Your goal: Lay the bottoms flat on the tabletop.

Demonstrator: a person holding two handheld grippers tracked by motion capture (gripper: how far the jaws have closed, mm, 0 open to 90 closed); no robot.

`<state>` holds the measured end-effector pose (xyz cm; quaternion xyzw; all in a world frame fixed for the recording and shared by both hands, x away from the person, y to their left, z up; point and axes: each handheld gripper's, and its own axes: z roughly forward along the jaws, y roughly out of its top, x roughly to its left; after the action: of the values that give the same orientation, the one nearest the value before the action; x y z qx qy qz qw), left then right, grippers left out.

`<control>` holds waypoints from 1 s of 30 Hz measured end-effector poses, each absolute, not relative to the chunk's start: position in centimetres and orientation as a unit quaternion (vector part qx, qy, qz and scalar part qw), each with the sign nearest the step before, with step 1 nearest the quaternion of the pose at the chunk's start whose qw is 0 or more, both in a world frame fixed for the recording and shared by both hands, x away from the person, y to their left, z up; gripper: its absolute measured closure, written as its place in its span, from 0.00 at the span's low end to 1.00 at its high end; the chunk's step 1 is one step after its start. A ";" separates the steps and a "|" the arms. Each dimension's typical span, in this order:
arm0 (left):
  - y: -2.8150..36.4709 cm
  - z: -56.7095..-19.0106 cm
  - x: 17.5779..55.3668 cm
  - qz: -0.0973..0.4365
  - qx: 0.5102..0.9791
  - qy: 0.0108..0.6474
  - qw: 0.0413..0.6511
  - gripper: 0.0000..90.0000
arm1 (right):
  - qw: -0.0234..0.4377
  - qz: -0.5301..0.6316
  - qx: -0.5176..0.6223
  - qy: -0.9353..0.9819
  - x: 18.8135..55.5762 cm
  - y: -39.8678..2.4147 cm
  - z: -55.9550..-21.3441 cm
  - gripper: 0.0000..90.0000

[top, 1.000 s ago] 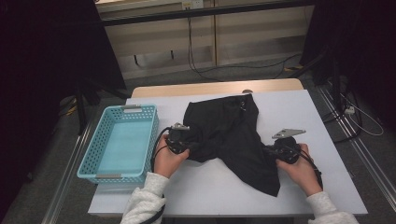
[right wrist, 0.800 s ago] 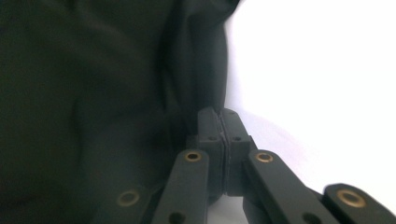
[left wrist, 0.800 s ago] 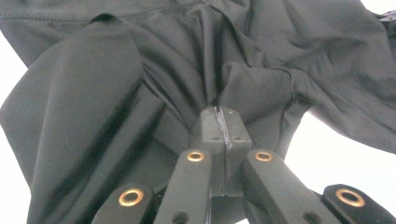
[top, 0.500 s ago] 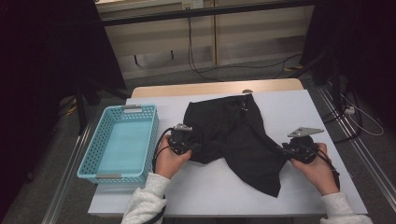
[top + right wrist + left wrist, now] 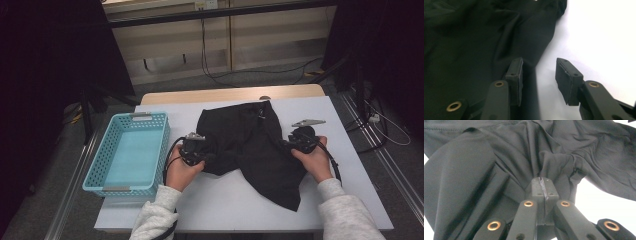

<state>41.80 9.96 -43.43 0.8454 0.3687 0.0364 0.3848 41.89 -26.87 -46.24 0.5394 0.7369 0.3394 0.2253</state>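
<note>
Left claw [image 5: 543, 185] clamped on bunched black garment [image 5: 255, 145]; right claw [image 5: 538, 75] just opened, level at garment's edge, nothing gripped.

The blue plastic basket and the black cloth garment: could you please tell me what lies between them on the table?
In the high view, the left gripper, shut on the garment, and bare white table beside the basket.
</note>
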 end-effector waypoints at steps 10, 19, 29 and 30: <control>9.9 -43.4 41.8 0.039 0.846 0.367 0.385 1.00 | 0.178 0.370 0.541 0.734 43.7 -26.2 -46.7 0.98; 9.3 -43.5 41.5 0.043 0.844 0.359 0.397 1.00 | 0.214 0.363 0.562 0.712 44.3 -28.7 -45.5 1.00; 8.4 -44.1 41.4 0.041 0.853 0.346 0.389 1.00 | 0.235 0.338 0.575 0.707 43.8 -29.8 -46.0 0.87; 8.4 -44.1 41.4 0.041 0.853 0.346 0.389 1.00 | 0.234 0.340 0.569 0.712 43.4 -29.7 -45.8 0.85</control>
<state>41.45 8.41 -44.06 0.8526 0.3461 0.0413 0.3894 43.38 -29.68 -45.83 0.5686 0.7116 0.3396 0.2344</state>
